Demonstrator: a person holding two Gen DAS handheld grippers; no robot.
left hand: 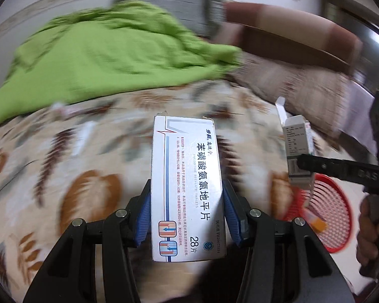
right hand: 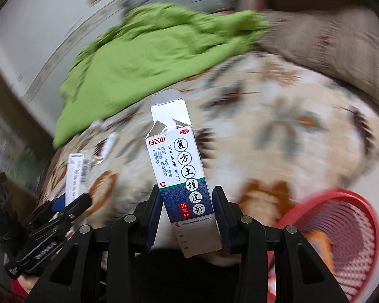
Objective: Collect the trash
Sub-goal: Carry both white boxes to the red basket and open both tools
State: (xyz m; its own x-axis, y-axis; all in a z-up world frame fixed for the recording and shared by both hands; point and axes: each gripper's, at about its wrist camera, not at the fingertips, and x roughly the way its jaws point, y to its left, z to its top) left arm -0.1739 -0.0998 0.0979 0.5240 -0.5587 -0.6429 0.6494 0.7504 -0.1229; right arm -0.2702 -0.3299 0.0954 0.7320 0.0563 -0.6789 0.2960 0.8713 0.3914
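My left gripper (left hand: 187,217) is shut on a white tablet box with blue lines (left hand: 187,189), held above the leaf-patterned bed. My right gripper (right hand: 187,217) is shut on a white-and-blue medicine carton (right hand: 182,176) with its top flap open. In the left wrist view the right gripper (left hand: 300,162) holds that carton (left hand: 297,149) just above a red mesh basket (left hand: 328,217). The basket (right hand: 341,242) sits at the lower right in the right wrist view. The left gripper (right hand: 80,200) with its box (right hand: 74,176) shows at the left there.
A green blanket (left hand: 108,55) lies crumpled at the back of the bed. A brown pillow (left hand: 290,38) lies at the back right. Small white scraps (left hand: 82,136) lie on the sheet. An orange item (left hand: 315,223) lies in the basket.
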